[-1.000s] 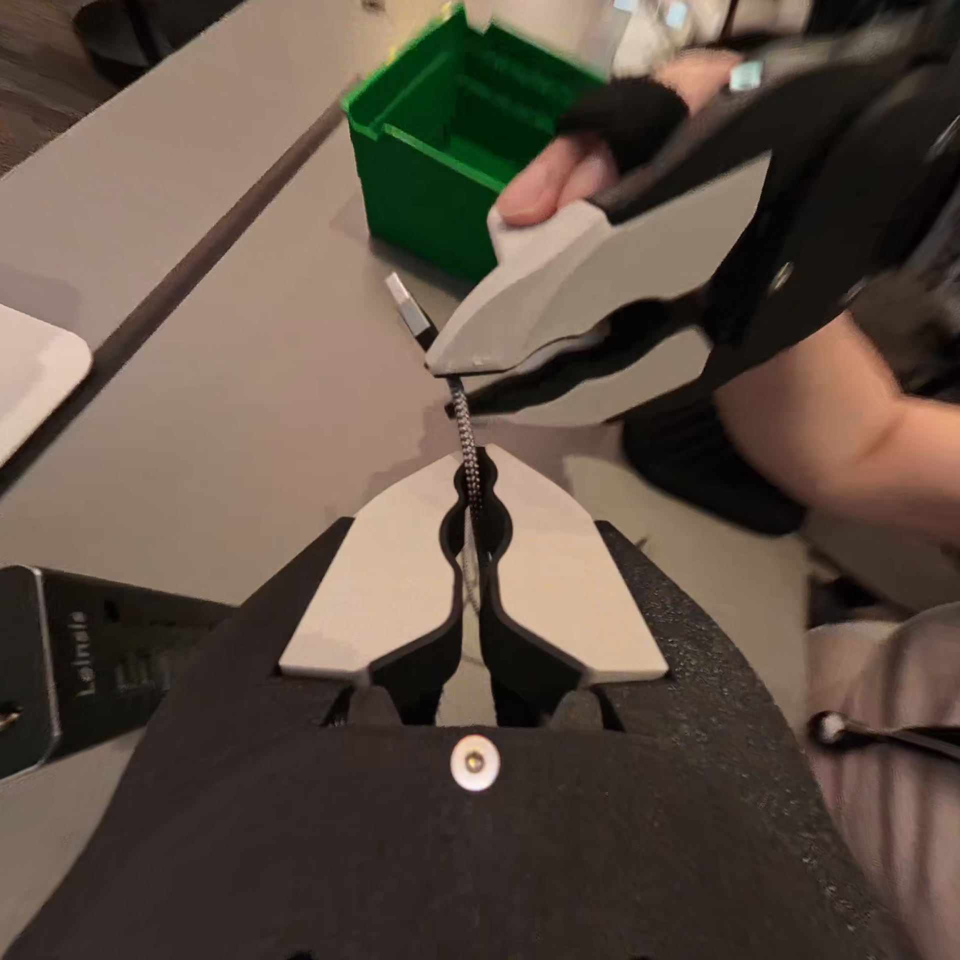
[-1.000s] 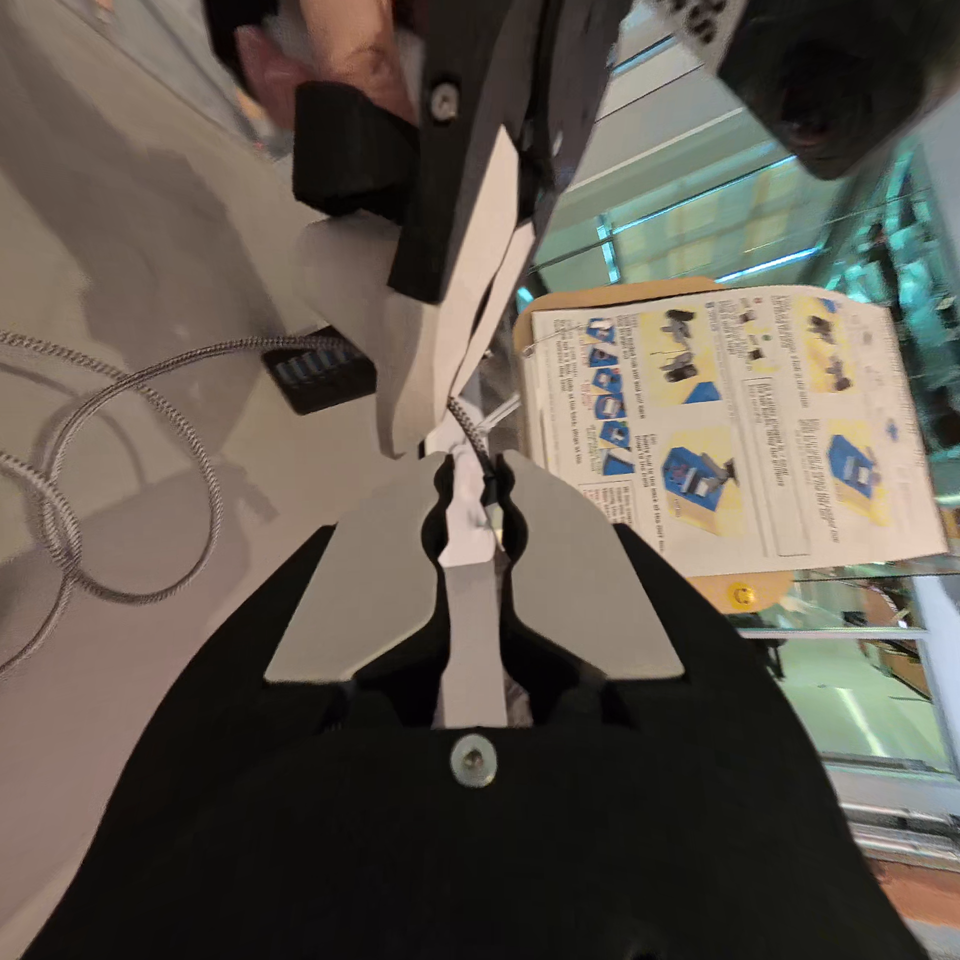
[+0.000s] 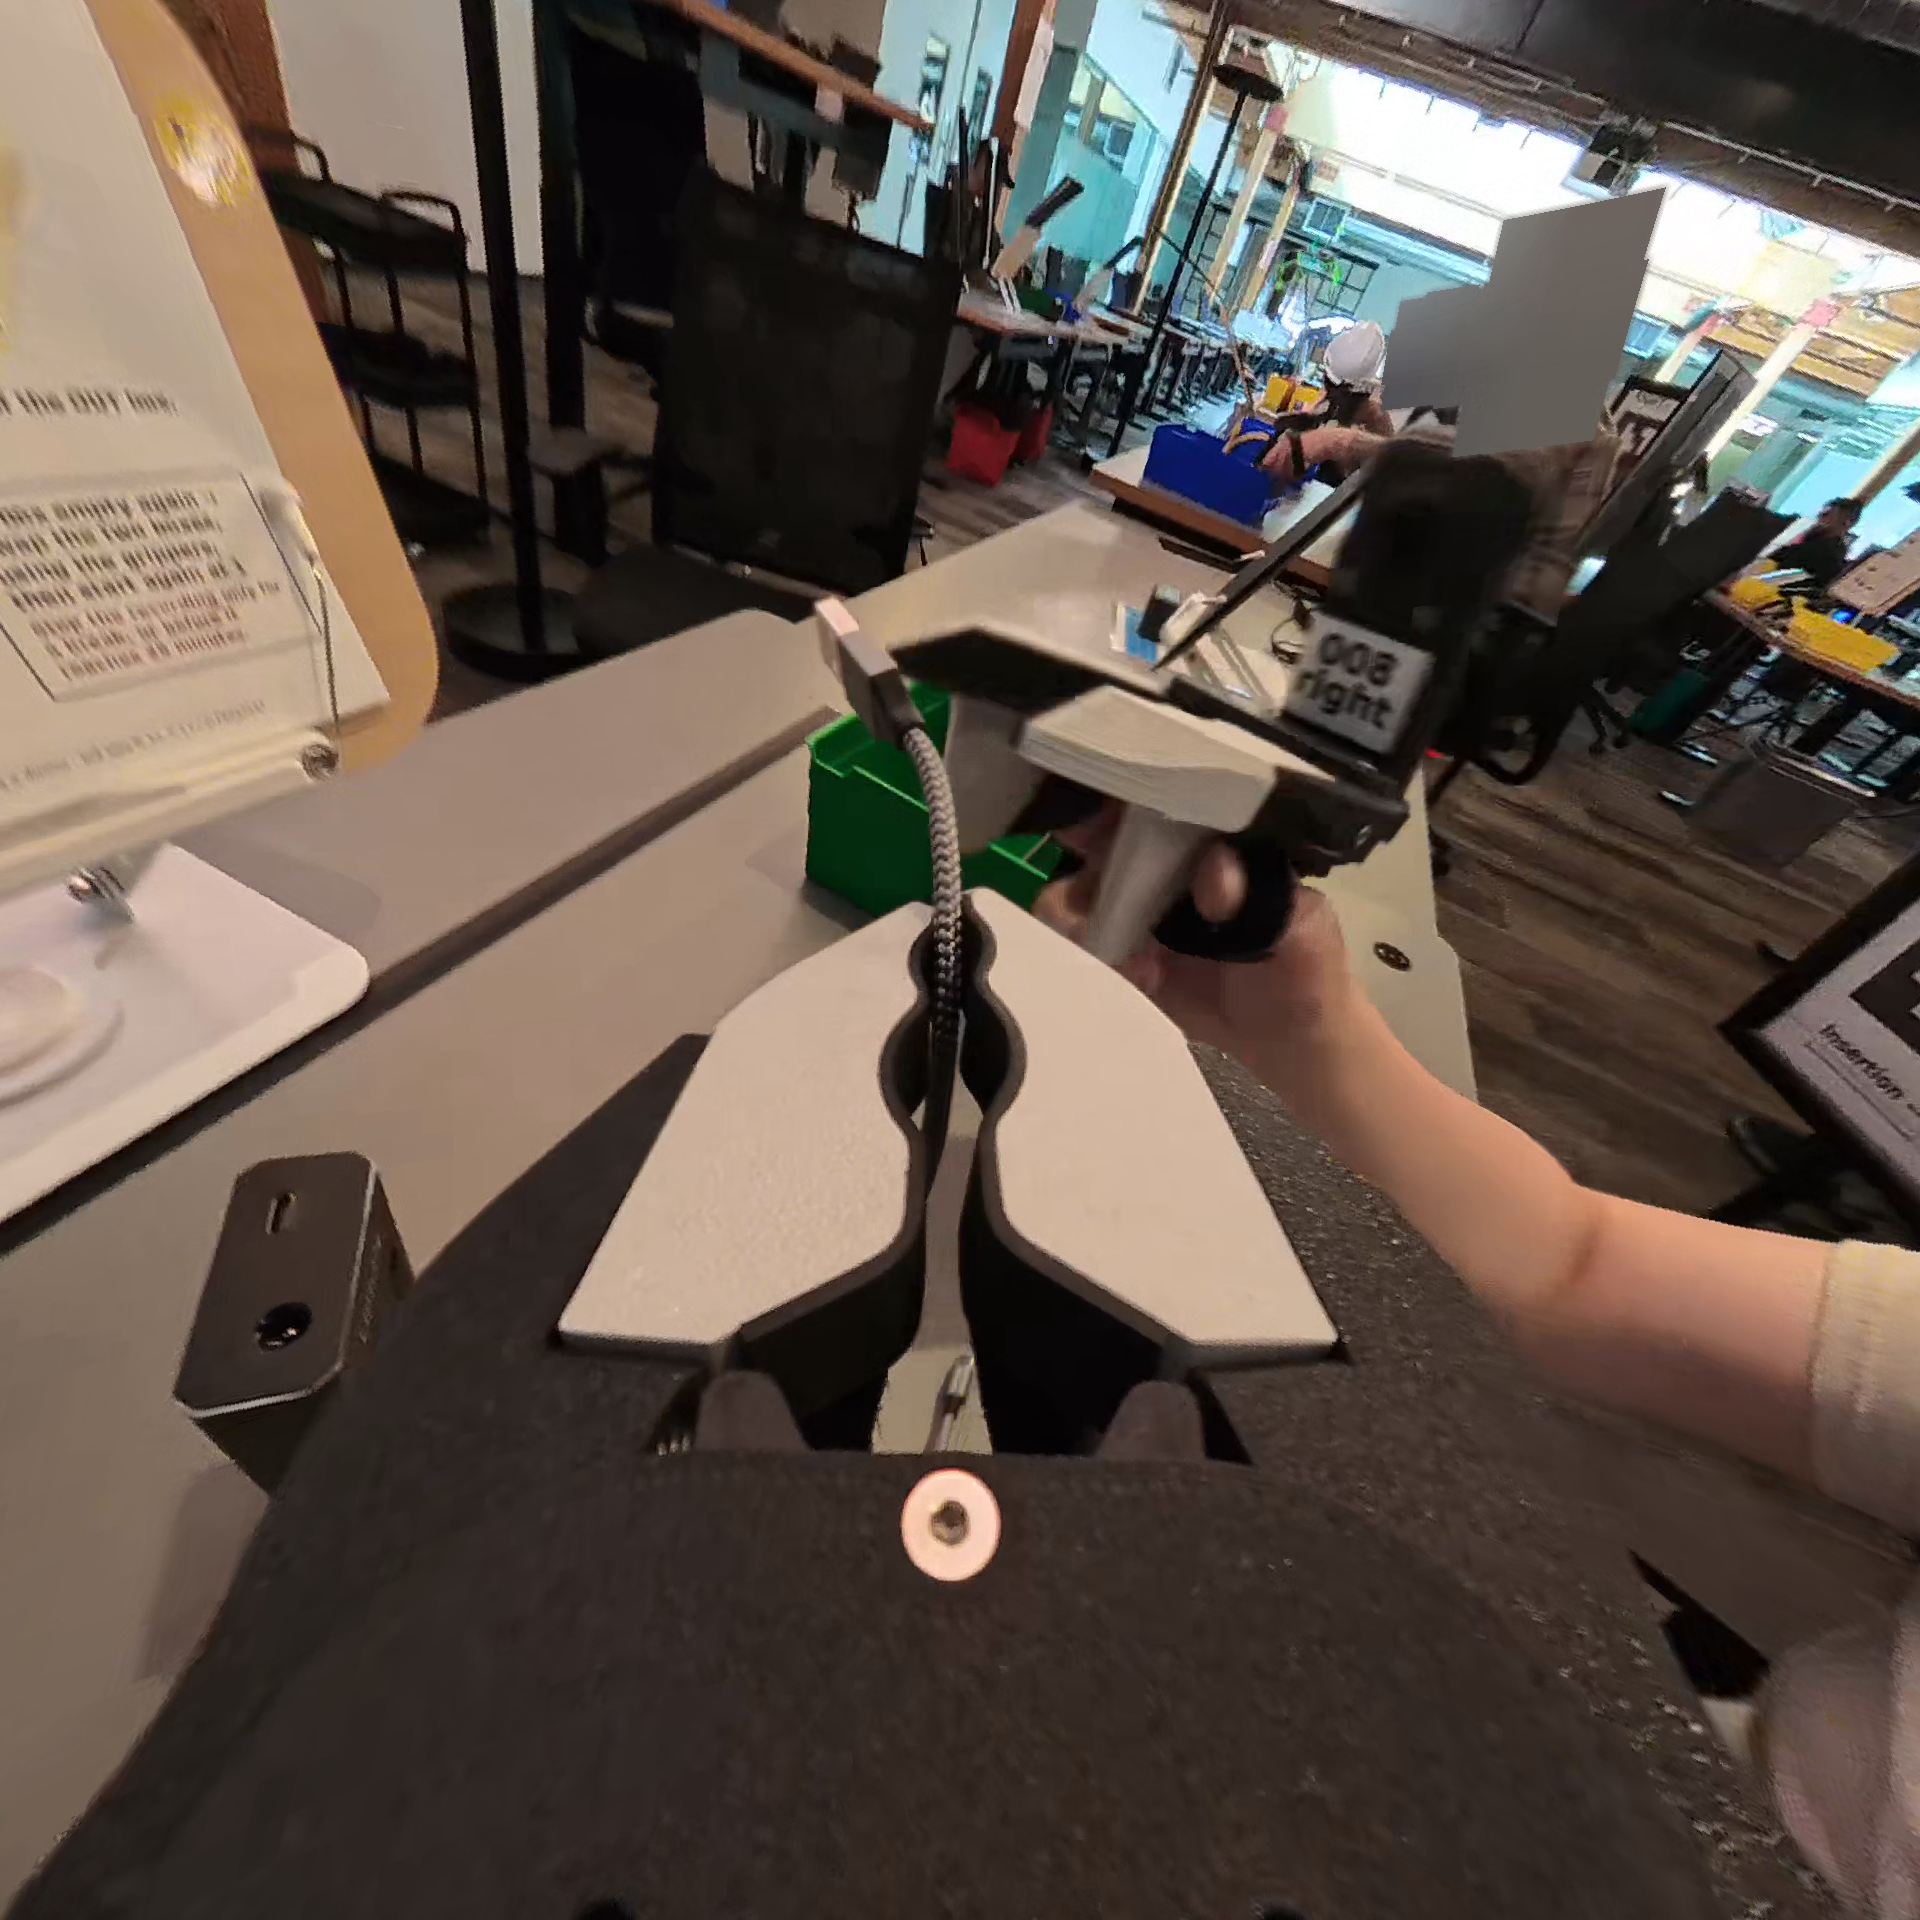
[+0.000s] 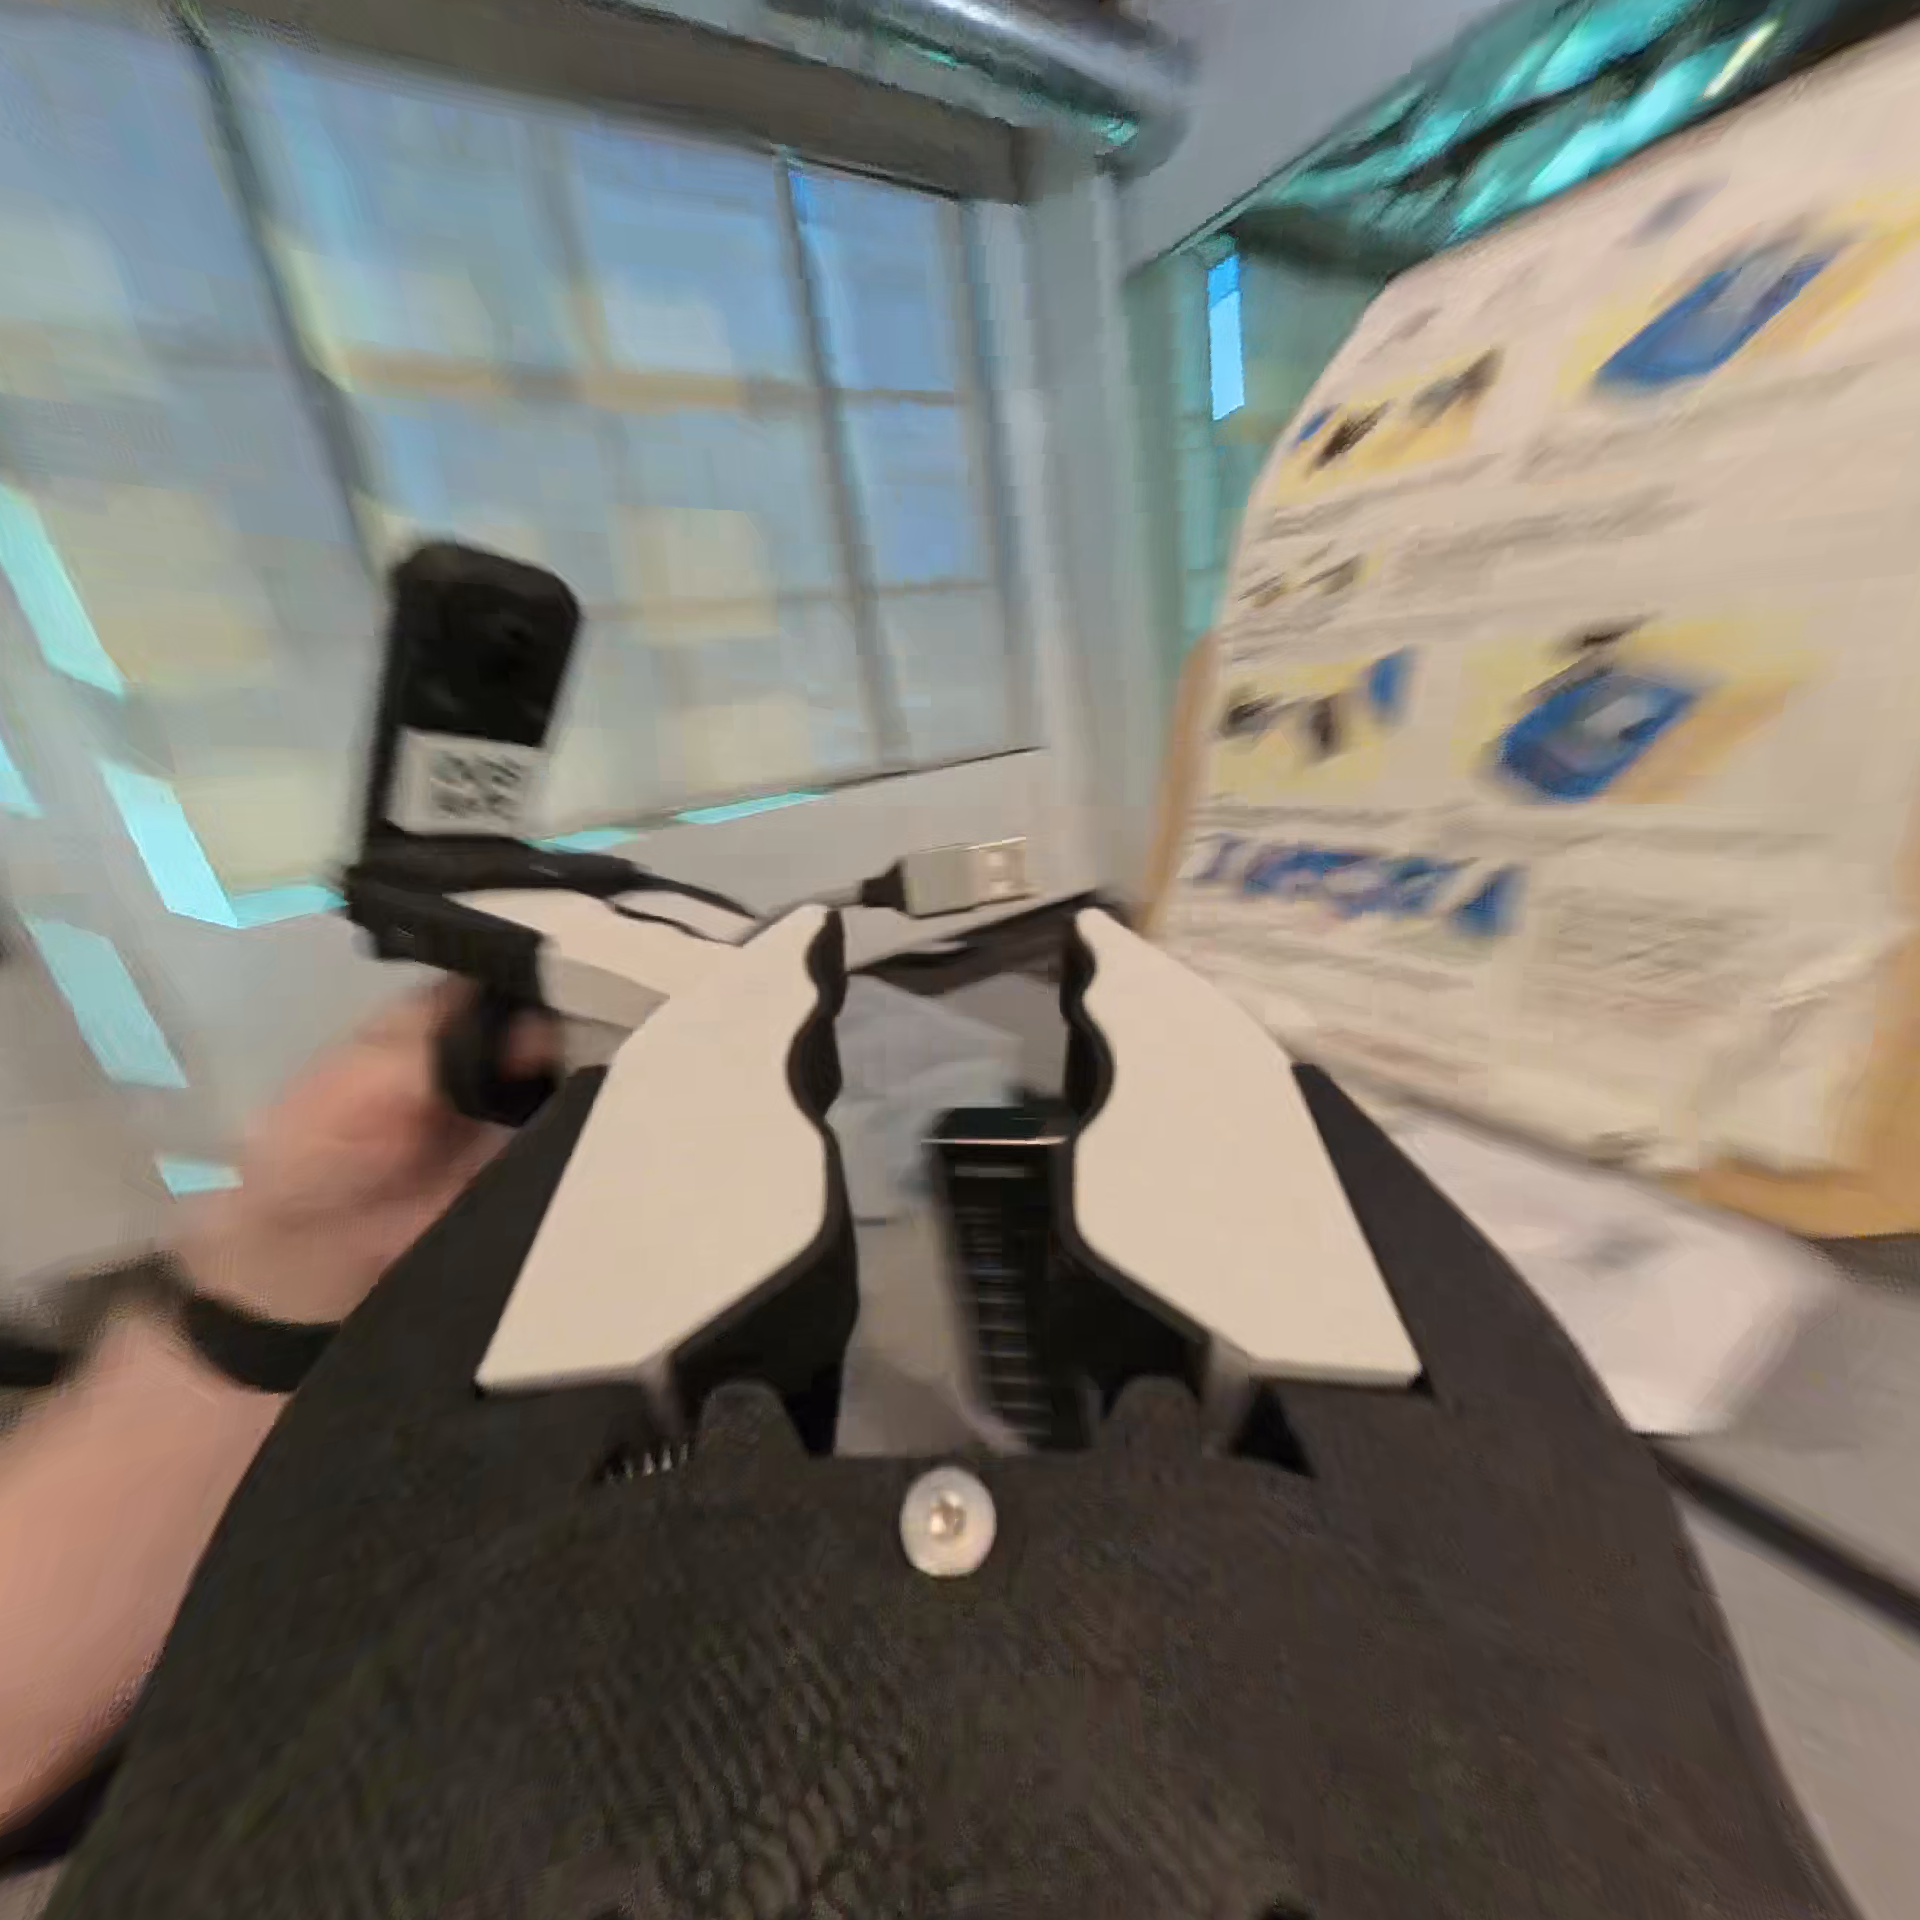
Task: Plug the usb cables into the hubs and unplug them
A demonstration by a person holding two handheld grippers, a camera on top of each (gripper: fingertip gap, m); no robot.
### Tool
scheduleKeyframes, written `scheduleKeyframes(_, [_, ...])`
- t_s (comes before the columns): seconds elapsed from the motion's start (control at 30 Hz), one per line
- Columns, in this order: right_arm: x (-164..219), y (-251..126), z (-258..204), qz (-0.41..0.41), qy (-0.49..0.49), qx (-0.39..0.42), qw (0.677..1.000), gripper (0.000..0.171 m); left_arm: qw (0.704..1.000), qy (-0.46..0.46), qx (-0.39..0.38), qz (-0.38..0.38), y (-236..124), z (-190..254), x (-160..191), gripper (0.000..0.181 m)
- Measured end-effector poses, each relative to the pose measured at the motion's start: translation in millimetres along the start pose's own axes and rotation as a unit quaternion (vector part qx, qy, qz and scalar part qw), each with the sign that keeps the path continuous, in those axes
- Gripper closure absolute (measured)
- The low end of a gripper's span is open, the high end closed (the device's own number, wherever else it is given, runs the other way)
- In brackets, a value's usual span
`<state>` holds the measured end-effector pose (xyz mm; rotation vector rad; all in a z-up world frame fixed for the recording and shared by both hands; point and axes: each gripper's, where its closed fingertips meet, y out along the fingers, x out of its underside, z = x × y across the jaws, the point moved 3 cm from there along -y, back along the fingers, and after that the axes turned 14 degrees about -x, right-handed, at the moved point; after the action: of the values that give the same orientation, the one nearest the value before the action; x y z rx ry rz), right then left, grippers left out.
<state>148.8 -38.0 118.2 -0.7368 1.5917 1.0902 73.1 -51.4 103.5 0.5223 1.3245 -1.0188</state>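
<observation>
Left tool (image 3: 948, 940): clamped on the braided cable (image 3: 940, 831), just below its plug (image 3: 860, 665).
Right tool (image 4: 951, 935): jaws apart, holding nothing.
Cable: light and floppy, so it droops.
Best hold: probably the stiff plug.
Hub (image 3: 286, 1283): on the desk (image 3: 582, 831), left of the left tool.

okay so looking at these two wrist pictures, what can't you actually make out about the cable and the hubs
- Left wrist view: the braided cable runs down between the shut left gripper and vanishes; its far end is hidden by the gripper body.
- Left wrist view: the black hub shows only one end; the rest is behind the gripper body.
- Right wrist view: motion blur smears the dark hub seen between the open right gripper, so its ports cannot be counted.
</observation>
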Motion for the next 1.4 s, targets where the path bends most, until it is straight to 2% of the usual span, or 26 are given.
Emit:
scheduleKeyframes(0.03, [1.6,5.0,-5.7,0.013,0.075,-0.042,0.996,0.129,1.000,0.008,-0.006,0.008,-1.6,1.7,-2.2,0.181])
scheduleKeyframes(0.13, [-0.5,12.4,-20.4,0.060,0.231,-0.137,0.961,0.133,0.999,0.046,-0.027,0.009,-1.5,7.8,-2.0,0.181])
scheduleKeyframes(0.23, [-3.4,12.4,-24.3,0.082,0.311,-0.164,0.933,0.138,0.994,0.089,-0.068,0.007,4.0,9.6,1.9,0.181])
scheduleKeyframes(0.33, [-4.4,11.0,-23.5,0.094,0.346,-0.159,0.920,0.142,0.989,0.115,-0.090,0.007,9.9,11.8,5.2,0.181])
scheduleKeyframes(0.47, [-0.5,12.0,-26.8,0.086,0.371,-0.167,0.910,0.160,0.988,0.120,-0.093,0.008,14.3,15.4,7.2,0.181])
scheduleKeyframes(0.57, [3.8,13.7,-27.8,0.075,0.376,-0.160,0.909,0.156,0.984,0.134,-0.116,0.009,18.9,13.6,9.8,0.181])
scheduleKeyframes(0.67, [5.6,14.9,-28.0,0.058,0.359,-0.144,0.921,0.150,0.972,0.161,-0.170,0.030,21.8,7.6,8.7,0.181])
scheduleKeyframes(0.87, [12.1,14.8,-24.0,0.009,0.266,-0.063,0.962,0.150,0.952,0.202,-0.227,0.046,25.7,6.5,10.0,0.181])
scheduleKeyframes(1.0, [21.8,16.2,-19.9,-0.024,0.239,-0.033,0.970,0.150,0.928,0.255,-0.269,0.043,28.8,5.3,13.0,0.181])
scheduleKeyframes(1.07, [21.9,15.7,-19.9,-0.030,0.225,-0.035,0.973,0.165,0.917,0.276,-0.284,0.038,32.0,5.9,15.7,0.181])
scheduleKeyframes(1.13, [21.0,14.3,-19.8,-0.056,0.191,-0.038,0.979,0.165,0.918,0.279,-0.281,0.030,35.9,7.1,19.3,0.180])
scheduleKeyframes(1.2, [9.9,11.0,-21.4,-0.064,0.109,-0.059,0.990,0.165,0.929,0.273,-0.250,0.026,38.8,12.7,21.7,0.165])
scheduleKeyframes(1.3, [-8.1,-2.3,-25.8,-0.084,-0.101,-0.075,0.988,0.166,0.948,0.253,-0.191,0.016,41.5,23.9,23.7,0.119])
scheduleKeyframes(1.33, [-9.7,-7.7,-30.2,-0.100,-0.180,-0.083,0.975,0.165,0.953,0.248,-0.171,0.013,41.0,27.9,23.9,0.113])
scheduleKeyframes(1.4, [-7.6,-17.2,-36.1,-0.137,-0.312,-0.079,0.937,0.165,0.960,0.244,-0.133,0.023,36.8,36.9,21.2,0.116])
